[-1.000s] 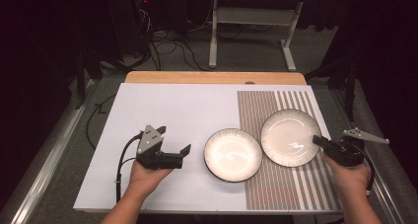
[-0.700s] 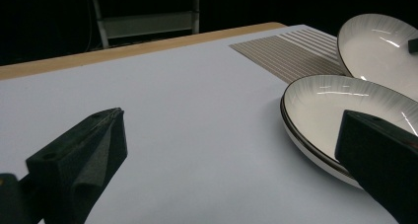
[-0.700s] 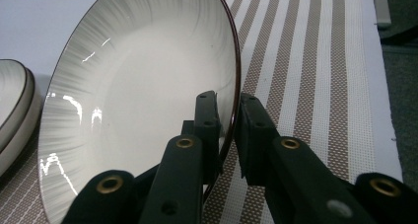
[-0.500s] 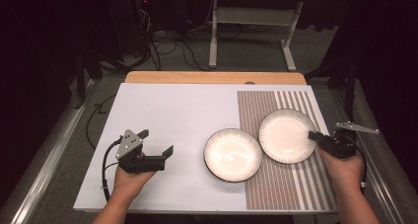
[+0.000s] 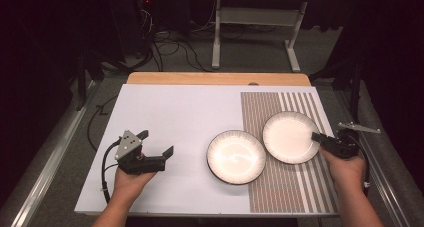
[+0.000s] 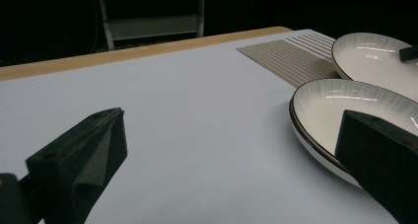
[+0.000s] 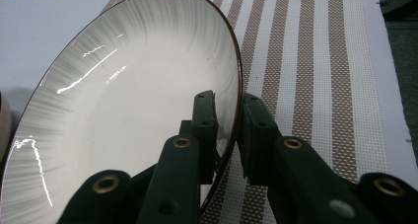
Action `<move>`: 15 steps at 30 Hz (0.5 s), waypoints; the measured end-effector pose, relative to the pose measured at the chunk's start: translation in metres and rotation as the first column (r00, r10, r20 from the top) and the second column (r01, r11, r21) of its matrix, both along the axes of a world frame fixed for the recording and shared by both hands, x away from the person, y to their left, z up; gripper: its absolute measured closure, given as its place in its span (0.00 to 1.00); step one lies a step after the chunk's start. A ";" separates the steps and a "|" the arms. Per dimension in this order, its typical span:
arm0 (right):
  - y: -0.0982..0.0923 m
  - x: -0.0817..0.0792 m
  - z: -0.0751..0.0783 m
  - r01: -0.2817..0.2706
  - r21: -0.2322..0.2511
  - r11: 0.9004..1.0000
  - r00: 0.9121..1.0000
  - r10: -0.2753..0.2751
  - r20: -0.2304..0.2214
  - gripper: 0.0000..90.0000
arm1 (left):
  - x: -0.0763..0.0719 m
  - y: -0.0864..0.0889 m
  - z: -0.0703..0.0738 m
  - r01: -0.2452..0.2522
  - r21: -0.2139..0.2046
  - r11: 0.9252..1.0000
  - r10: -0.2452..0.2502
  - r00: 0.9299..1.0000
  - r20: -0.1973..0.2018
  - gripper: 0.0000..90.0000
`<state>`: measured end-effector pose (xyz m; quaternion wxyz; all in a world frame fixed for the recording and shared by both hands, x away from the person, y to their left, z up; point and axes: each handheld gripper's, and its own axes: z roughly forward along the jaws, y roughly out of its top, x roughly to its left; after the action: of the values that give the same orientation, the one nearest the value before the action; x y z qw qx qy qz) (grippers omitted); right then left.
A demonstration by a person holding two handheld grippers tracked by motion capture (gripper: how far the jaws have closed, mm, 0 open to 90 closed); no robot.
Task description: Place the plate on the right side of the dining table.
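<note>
Rightward, hand-held gripper (image 7: 227, 115) astride plate (image 7: 123, 100) rim

White mat (image 5: 170, 112) on desk, under and ahead of left hand-held gripper. Striped placemat (image 5: 300, 187) beneath right hand-held gripper. Wooden desk edge (image 5: 215, 78) far ahead. Beyond it: metal stand (image 5: 252, 24), cables (image 5: 165, 42) on floor.

Far plate (image 6: 379, 61) cut off at right edge, near plate (image 6: 345, 105) partly behind tool jaw
</note>
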<state>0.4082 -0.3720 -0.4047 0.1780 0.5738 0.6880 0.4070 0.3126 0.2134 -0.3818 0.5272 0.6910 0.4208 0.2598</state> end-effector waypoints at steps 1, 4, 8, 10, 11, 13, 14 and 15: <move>0.000 0.001 0.000 0.002 -0.002 1.000 1.000 -0.002 -0.003 0.90 | 0.000 0.000 0.000 -0.001 0.000 1.000 0.001 1.000 0.000 0.00; 0.001 0.002 -0.002 0.017 -0.028 0.999 1.000 -0.018 -0.008 0.90 | 0.001 0.001 0.000 -0.008 -0.005 1.000 0.008 1.000 -0.005 0.00; 0.000 0.004 -0.006 0.036 -0.046 0.998 0.999 -0.037 -0.033 0.90 | 0.002 0.002 -0.001 -0.014 -0.004 1.000 0.014 1.000 -0.010 0.00; 0.001 0.005 -0.007 0.040 -0.054 0.998 0.998 -0.042 -0.038 0.90 | 0.003 0.003 -0.001 -0.016 -0.005 1.000 0.016 1.000 -0.009 0.00; 0.001 0.005 -0.007 0.041 -0.059 0.997 0.998 -0.043 -0.037 0.90 | 0.003 0.003 -0.001 -0.016 -0.004 1.000 0.016 1.000 -0.010 0.00; 0.001 0.005 -0.008 0.043 -0.067 0.997 0.998 -0.046 -0.041 0.90 | 0.003 0.003 -0.001 -0.016 -0.002 1.000 0.016 1.000 -0.013 0.00; 0.002 0.006 -0.009 0.045 -0.071 0.996 0.998 -0.048 -0.045 0.89 | 0.003 0.003 -0.002 -0.016 0.001 1.000 0.016 1.000 -0.014 0.00; 0.002 0.006 -0.009 0.048 -0.075 0.996 0.997 -0.052 -0.049 0.89 | 0.003 0.003 -0.002 -0.017 0.003 1.000 0.017 1.000 -0.013 0.00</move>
<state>0.4139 -0.3702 -0.4139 0.1915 0.5942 0.6923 0.3619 0.3157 0.2162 -0.3834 0.5212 0.6899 0.4296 0.2604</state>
